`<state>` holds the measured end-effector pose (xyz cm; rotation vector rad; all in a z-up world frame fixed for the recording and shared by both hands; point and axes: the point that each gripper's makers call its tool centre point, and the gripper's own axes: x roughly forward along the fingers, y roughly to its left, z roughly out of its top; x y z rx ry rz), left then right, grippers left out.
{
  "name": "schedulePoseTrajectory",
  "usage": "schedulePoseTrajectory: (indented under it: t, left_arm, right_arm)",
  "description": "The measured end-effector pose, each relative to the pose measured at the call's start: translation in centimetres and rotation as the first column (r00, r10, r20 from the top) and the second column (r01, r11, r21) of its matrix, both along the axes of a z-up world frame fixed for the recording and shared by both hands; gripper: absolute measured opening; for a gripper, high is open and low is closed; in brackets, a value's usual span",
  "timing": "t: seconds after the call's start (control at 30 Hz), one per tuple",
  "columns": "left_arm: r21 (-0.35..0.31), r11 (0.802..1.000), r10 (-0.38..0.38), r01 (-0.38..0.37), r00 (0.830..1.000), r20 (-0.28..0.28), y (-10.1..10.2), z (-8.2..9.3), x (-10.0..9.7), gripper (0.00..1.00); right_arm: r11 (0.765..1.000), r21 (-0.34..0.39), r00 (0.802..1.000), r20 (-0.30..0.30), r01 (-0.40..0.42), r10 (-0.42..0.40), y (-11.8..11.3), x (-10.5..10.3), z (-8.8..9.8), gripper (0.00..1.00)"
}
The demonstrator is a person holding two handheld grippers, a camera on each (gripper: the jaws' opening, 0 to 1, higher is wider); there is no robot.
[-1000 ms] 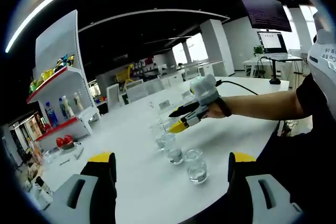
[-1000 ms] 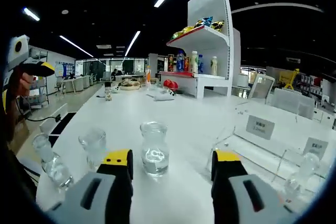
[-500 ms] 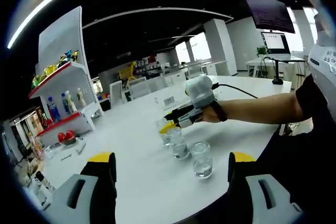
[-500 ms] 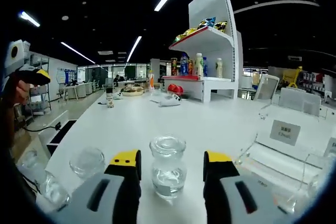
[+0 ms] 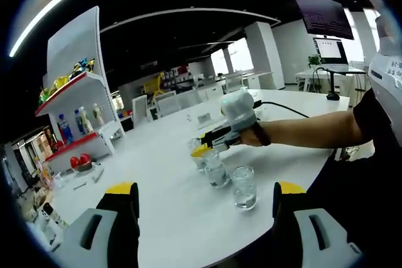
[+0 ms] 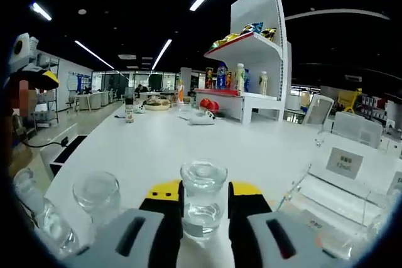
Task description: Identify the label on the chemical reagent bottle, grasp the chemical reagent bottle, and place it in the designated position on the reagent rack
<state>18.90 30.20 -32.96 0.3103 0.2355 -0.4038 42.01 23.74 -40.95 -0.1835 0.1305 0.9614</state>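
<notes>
Clenching a clear reagent bottle on the white surface, the right gripper readied a lift toward the acrylic rack at right; the left gripper hung released, idle.

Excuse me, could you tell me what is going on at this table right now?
A person is working with a handheld tool in each hand at a white table. The right tool has its jaws closed around a clear glass reagent bottle, one of a row. The clear reagent rack stands to its right. The left tool is held back, open and empty.
</notes>
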Motion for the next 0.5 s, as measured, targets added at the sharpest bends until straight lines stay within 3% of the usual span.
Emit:
schedulePoseTrajectory:
  t: [0.23,0.33,0.5]
  left_arm:
    - [0.004,1.000,-0.002,0.002,1.000,-0.003,-0.10,-0.11,-0.11,0.87]
    - [0.005,1.000,-0.002,0.002,1.000,-0.003,-0.12,-0.05,-0.13,0.87]
    - [0.007,1.000,-0.002,0.002,1.000,-0.003,-0.09,-0.09,-0.20,0.87]
  right_arm:
    - [1.000,0.007,0.999,-0.040,-0.013,0.013,0.34,-0.22,-0.48,0.25]
    - [1.000,0.002,1.000,-0.019,0.003,-0.003,0.31,0.08,-0.26,0.22]
    - [1.000,0.014,0.999,-0.037,0.012,-0.011,0.36,-0.30,-0.13,0.20]
